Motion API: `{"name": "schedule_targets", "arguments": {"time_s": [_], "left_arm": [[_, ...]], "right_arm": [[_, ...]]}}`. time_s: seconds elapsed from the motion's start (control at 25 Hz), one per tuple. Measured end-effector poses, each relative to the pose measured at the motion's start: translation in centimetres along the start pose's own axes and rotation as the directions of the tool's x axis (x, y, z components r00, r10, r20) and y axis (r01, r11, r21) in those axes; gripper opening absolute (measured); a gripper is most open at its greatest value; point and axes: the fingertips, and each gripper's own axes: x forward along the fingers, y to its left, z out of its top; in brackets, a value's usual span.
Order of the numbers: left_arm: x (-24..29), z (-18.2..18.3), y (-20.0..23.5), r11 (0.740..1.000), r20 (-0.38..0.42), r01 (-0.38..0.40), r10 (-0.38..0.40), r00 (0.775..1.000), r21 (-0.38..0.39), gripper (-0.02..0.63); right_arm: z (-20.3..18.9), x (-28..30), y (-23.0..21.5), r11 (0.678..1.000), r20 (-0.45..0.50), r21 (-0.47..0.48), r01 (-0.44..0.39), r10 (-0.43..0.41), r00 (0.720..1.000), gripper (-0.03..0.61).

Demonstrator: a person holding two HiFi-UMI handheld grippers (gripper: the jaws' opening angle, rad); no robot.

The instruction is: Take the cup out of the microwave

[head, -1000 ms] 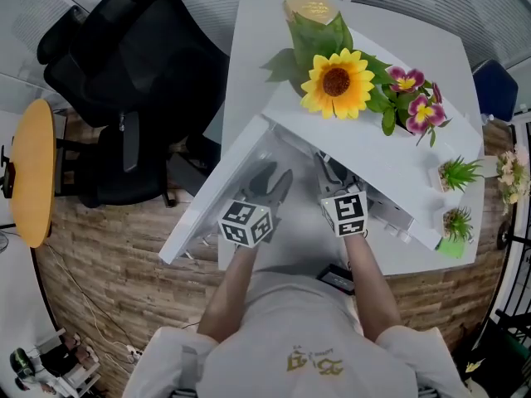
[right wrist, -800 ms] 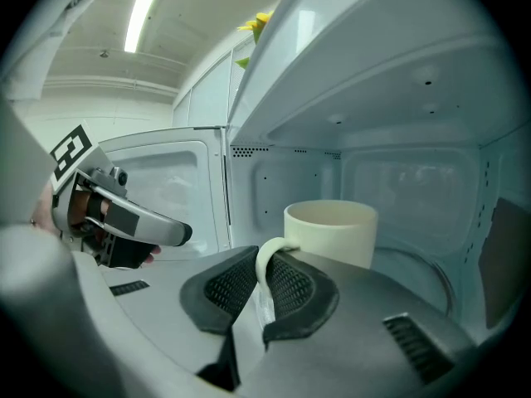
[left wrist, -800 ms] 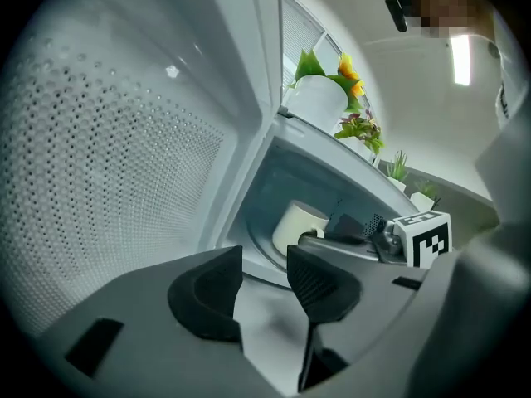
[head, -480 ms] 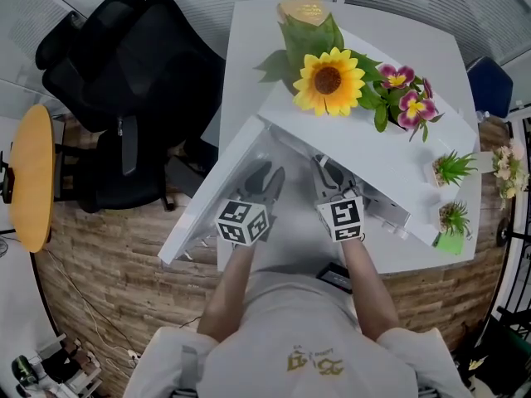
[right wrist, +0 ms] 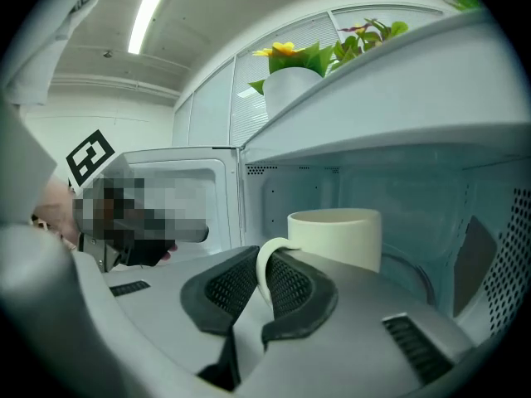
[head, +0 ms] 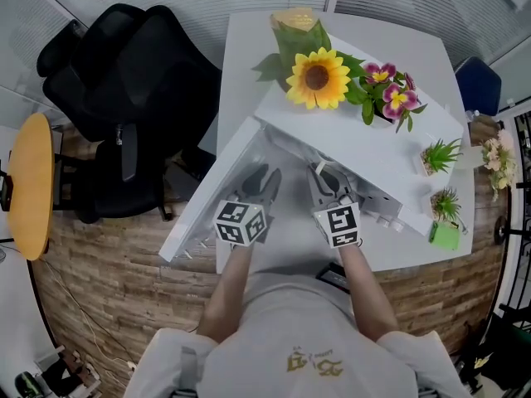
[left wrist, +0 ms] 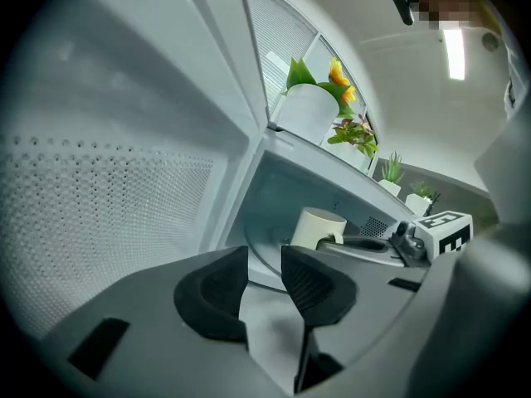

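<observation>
A cream cup (right wrist: 336, 235) stands inside the open white microwave (head: 365, 152), its rim showing past my right gripper. The right gripper (right wrist: 264, 265) is shut on the cup's handle (right wrist: 262, 264), which stands up between the pads. In the left gripper view the cup (left wrist: 319, 225) sits deep in the cavity with the right gripper (left wrist: 365, 244) at its handle. My left gripper (left wrist: 264, 259) hovers at the cavity's left, beside the open door (left wrist: 99, 181). Its jaws have just been closing; a gap remains and nothing is between them. In the head view the left gripper (head: 259, 185) and right gripper (head: 325, 182) reach in side by side.
On top of the microwave stand a sunflower (head: 316, 77), pink flowers (head: 386, 96) and small green plants (head: 437, 152). The door (head: 211, 193) swings out to the left. A black office chair (head: 124, 81) and a round wooden table (head: 29, 172) stand left of the white desk (head: 249, 48).
The right gripper has drawn back a little toward the person, still on the cup's handle. The left gripper's jaws have narrowed; that hand has hardly moved.
</observation>
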Motion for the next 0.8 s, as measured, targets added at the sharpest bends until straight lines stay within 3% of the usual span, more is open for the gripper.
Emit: {"name": "schedule_targets", "arguments": {"time_s": [0.8], "left_arm": [[-2.8, 1.2, -3.5, 0.998, 0.035, 0.036, -0.038, 0.999, 0.049, 0.115]], "right_arm": [[0.0, -5.6, 3.1, 1.000, 0.022, 0.021, 0.012, -0.013, 1.000, 0.035]]}}
